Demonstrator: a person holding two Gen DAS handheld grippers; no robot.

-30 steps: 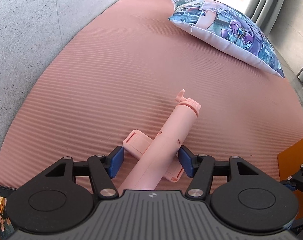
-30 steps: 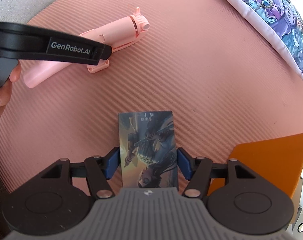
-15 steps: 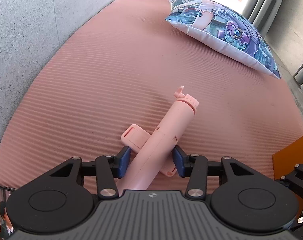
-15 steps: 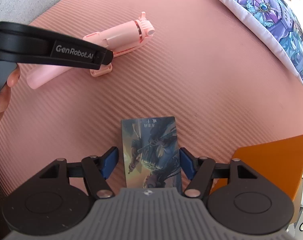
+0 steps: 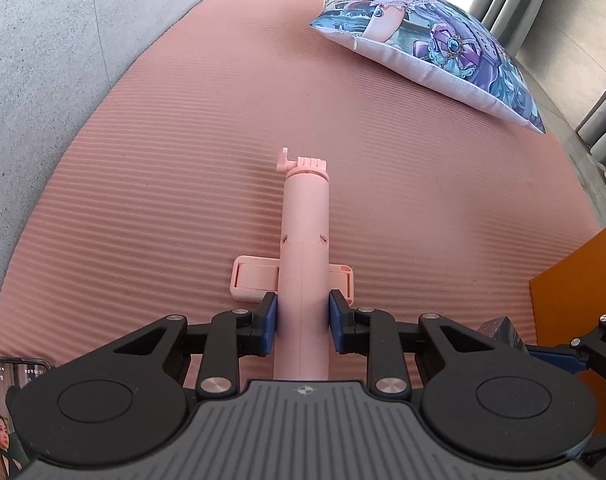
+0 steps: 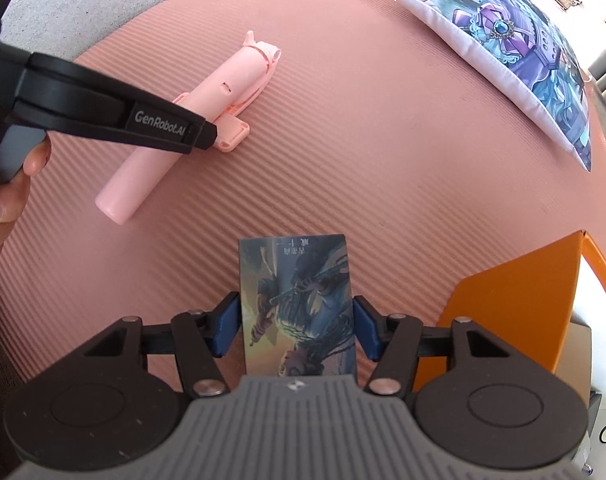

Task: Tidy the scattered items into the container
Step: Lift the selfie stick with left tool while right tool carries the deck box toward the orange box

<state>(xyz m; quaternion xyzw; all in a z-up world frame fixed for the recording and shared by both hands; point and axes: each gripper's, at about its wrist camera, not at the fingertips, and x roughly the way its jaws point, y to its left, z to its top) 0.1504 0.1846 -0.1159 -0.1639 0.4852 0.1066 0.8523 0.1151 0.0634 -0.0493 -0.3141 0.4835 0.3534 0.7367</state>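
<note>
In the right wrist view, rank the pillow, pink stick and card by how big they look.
1. Pillow, largest, though partly cut off.
2. Pink stick and card: too close to call. The stick is longer but slimmer and partly hidden; the card sits nearer the camera.

Each tongs unit has black linkage arms, silver pivot screws, blue pads and a ribbed grey housing. White "GenRobot.AI" lettering marks the left unit's side.

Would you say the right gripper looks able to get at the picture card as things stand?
Probably yes: the picture card lies flat on the mat between the right gripper fingers, which flank its edges with nothing between; lifting so thin a card may be fiddly.
</note>
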